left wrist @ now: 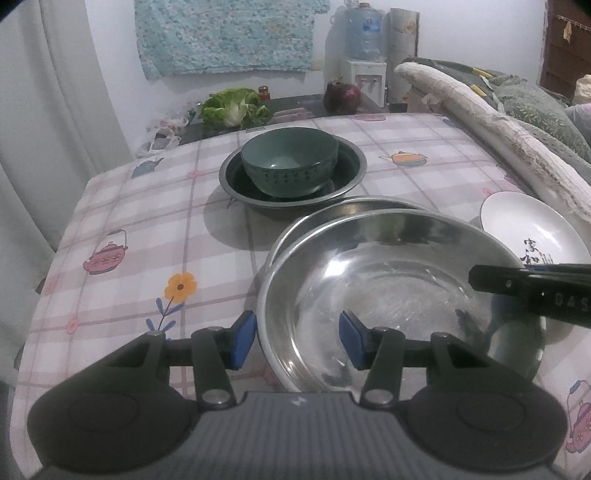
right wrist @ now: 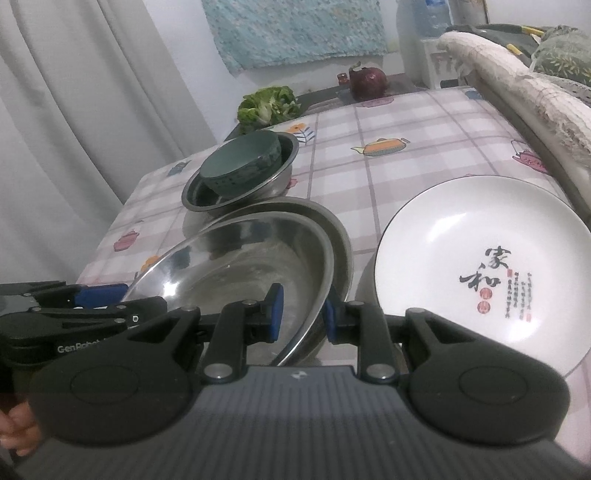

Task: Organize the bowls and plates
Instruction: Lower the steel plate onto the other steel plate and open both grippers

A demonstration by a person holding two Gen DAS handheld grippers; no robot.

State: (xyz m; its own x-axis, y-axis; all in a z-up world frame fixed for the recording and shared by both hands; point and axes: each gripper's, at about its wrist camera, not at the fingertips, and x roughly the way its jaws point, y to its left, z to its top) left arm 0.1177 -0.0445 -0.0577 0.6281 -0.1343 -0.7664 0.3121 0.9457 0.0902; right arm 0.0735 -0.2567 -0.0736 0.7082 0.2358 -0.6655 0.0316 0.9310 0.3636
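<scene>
Both grippers, left (left wrist: 297, 340) and right (right wrist: 301, 314), open astride near rim of top steel plate (left wrist: 388, 273), tilted on second plate (left wrist: 325, 214); green bowl (left wrist: 290, 160) already nested in basin (left wrist: 349, 177); white plate (right wrist: 480, 266) still loose alongside.

My table (left wrist: 122, 206): checked teapot-print cloth. White curtain (left wrist: 44, 110) at my left, blue floral cloth (left wrist: 225, 35) on wall, water dispenser (left wrist: 364, 55) beyond.

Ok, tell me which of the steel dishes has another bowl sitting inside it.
The far steel basin, toward the lettuce end: it holds the green bowl. The two near steel plates, straddled at the rim by both grippers, are only nested in each other.
</scene>
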